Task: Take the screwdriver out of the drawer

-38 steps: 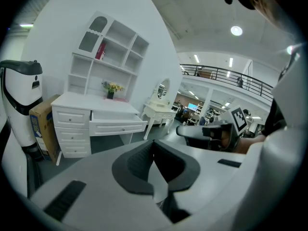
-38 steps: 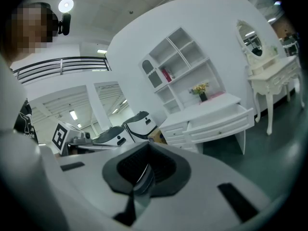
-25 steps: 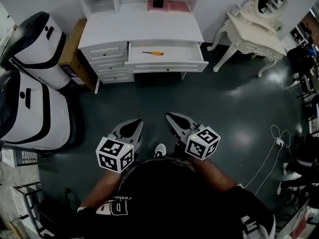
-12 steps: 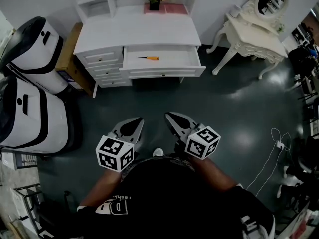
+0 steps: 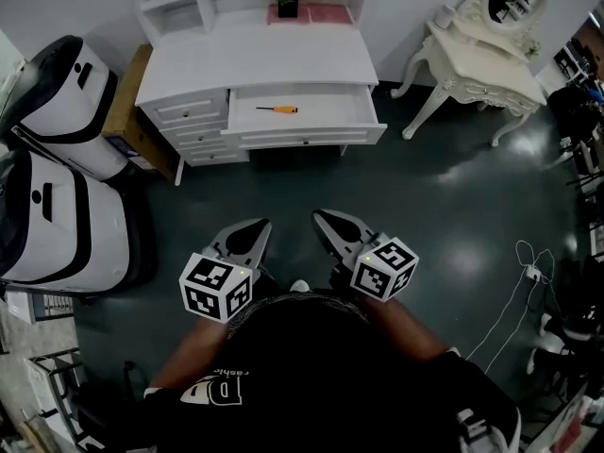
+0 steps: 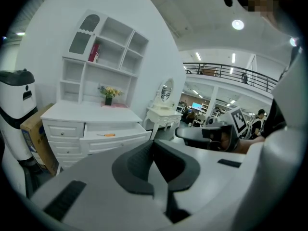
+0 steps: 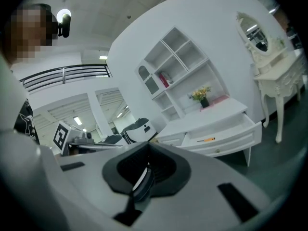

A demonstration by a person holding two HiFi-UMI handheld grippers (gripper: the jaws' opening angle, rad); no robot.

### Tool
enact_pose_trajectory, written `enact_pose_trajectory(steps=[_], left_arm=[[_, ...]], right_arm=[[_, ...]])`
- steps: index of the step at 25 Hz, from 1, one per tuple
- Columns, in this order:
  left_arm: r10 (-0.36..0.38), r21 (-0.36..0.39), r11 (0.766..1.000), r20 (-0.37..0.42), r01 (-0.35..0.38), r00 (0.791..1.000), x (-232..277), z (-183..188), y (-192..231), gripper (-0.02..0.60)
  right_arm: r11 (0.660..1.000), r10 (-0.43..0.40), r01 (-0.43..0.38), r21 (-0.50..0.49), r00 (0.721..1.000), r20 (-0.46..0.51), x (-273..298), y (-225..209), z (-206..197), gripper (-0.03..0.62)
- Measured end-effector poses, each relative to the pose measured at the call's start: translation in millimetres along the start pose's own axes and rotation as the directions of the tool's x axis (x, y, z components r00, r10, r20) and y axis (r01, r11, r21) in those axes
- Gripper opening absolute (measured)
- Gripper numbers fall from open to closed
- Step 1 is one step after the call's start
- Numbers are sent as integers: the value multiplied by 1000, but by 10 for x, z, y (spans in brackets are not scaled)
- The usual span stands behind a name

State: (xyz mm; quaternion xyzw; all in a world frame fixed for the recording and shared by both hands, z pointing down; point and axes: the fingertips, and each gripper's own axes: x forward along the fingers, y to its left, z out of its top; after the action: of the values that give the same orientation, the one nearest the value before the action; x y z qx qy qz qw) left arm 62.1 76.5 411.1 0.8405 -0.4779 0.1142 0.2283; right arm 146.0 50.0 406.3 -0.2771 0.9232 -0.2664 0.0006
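The left tool (image 5: 247,234) has its jaws pressed together with nothing between them, and the right tool (image 5: 332,228) is likewise closed and empty. In its own view the left tool (image 6: 154,144) shows a single seam where the jaws meet, and the right tool (image 7: 146,150) looks the same. Both are held side by side in front of the person's torso, above the dark floor (image 5: 425,187) and pointing towards the furniture. Well apart from them, the screwdriver (image 5: 277,109), with an orange handle, lies flat inside the pulled-out drawer (image 5: 302,138) of a white desk. Its tabletop (image 5: 255,59) carries a pot of flowers (image 5: 288,4) at the back. A cream dressing table (image 5: 472,64) with an oval mirror stands to the desk's right.
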Motion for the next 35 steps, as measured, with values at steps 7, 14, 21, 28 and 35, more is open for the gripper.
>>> enact_pose_trajectory(steps=[7, 14, 21, 28, 35], left_arm=[[-18, -5, 1000, -15, 18, 1000, 96, -37, 60, 14], [-30, -7, 1000, 1, 30, 1000, 216, 67, 277, 14], [-27, -32, 999, 1, 27, 1000, 348, 186, 560, 14], [-26, -54, 998, -20, 25, 999, 599, 337, 952, 14], [-25, -65, 998, -55, 21, 998, 875, 449, 1310, 14]], right_arm=[[1000, -11, 11, -1, 1000, -8, 32, -51, -41, 9], [999, -29, 29, -24, 1000, -3, 230, -156, 58, 9], [999, -38, 37, -31, 999, -33, 536, -279, 146, 9], [999, -48, 46, -29, 997, -65, 922, -496, 227, 9], [998, -60, 59, -9, 993, -100, 1272, -751, 289, 9]])
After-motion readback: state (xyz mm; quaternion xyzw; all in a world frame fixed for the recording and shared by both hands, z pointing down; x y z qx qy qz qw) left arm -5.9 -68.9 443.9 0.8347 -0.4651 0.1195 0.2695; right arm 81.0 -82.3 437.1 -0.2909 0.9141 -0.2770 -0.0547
